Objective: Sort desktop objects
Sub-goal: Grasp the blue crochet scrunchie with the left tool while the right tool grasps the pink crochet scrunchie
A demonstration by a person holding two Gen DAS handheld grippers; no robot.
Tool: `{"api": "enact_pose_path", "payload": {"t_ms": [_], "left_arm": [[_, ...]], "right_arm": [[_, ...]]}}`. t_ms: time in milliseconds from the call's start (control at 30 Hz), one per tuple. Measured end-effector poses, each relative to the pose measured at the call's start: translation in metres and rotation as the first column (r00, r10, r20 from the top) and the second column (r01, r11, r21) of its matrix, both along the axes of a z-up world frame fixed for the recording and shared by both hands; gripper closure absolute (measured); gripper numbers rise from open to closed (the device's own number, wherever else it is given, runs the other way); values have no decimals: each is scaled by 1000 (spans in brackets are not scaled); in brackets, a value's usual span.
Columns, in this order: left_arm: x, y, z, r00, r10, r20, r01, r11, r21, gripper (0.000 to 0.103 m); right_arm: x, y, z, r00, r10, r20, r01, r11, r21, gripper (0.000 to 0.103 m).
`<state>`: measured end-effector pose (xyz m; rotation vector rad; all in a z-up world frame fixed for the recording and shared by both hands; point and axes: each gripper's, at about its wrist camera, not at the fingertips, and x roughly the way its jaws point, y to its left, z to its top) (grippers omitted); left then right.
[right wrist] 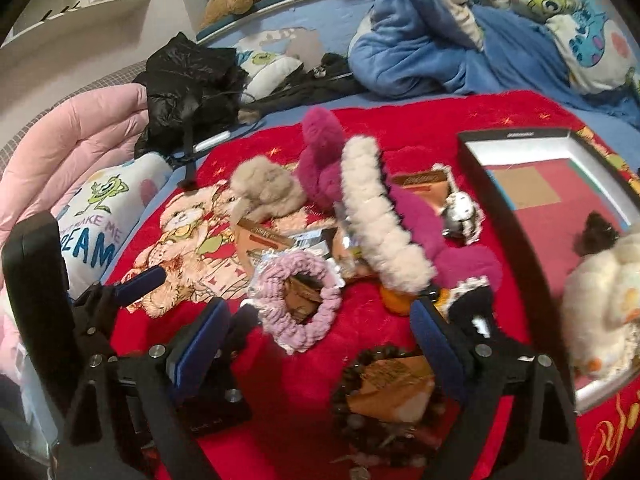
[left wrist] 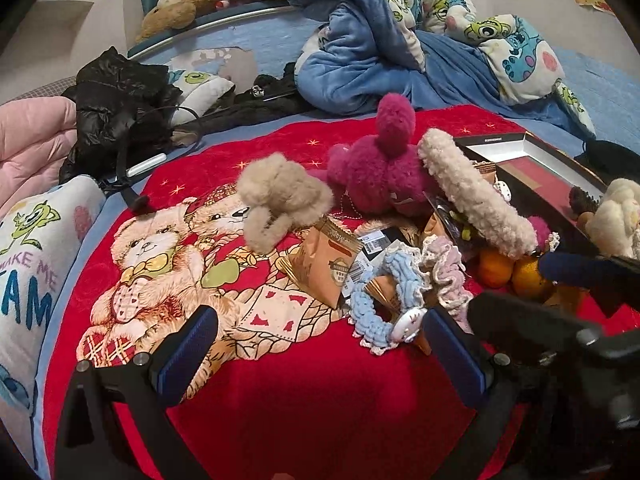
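A heap of small things lies on a red teddy-bear blanket (left wrist: 280, 400). It holds a beige fluffy hair claw (left wrist: 280, 196), a magenta plush (left wrist: 380, 160), a long cream fluffy clip (left wrist: 476, 196), a brown snack packet (left wrist: 328, 260), a blue scrunchie (left wrist: 376, 300) and oranges (left wrist: 496, 268). My left gripper (left wrist: 324, 344) is open over bare blanket, its right finger beside the blue scrunchie. My right gripper (right wrist: 320, 344) is open. A pink scrunchie (right wrist: 296, 300) lies just ahead between its fingers, untouched. A dark bead bracelet (right wrist: 384, 400) around a brown packet lies below it.
An open black box (right wrist: 540, 184) with a red floor stands at the right, holding a cream plush (right wrist: 600, 300) and a dark hair piece (right wrist: 596, 236). Behind the blanket lie a black jacket (left wrist: 116, 120), a pink quilt (left wrist: 32, 148) and blue bedding (left wrist: 360, 60). A printed pillow (left wrist: 36, 260) lies left.
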<state>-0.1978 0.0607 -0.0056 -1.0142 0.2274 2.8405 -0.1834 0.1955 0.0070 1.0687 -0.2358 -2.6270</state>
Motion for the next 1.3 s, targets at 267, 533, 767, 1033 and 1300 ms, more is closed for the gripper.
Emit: {"api": "enact_pose_path", "payload": {"t_ms": [267, 533, 767, 1033, 1300], "left_arm": [[-16, -4, -15, 998, 15, 64, -16, 1000, 10, 0], [-21, -13, -24, 993, 18, 121, -26, 998, 63, 53], [-15, -25, -18, 995, 14, 104, -29, 989, 145, 89], [-6, -35, -11, 996, 40, 86, -56, 981, 188, 96], [6, -38, 1, 997, 48, 57, -58, 978, 202, 96]], "right_arm": [[-18, -5, -19, 998, 17, 55, -15, 999, -39, 28], [-25, -11, -31, 997, 13, 79, -10, 999, -39, 75], [-22, 2, -30, 996, 1, 86, 6, 996, -85, 93], [-11, 11, -14, 999, 2, 52, 6, 988, -156, 93], [5, 20, 9, 1000, -1, -13, -2, 979, -205, 93]]}}
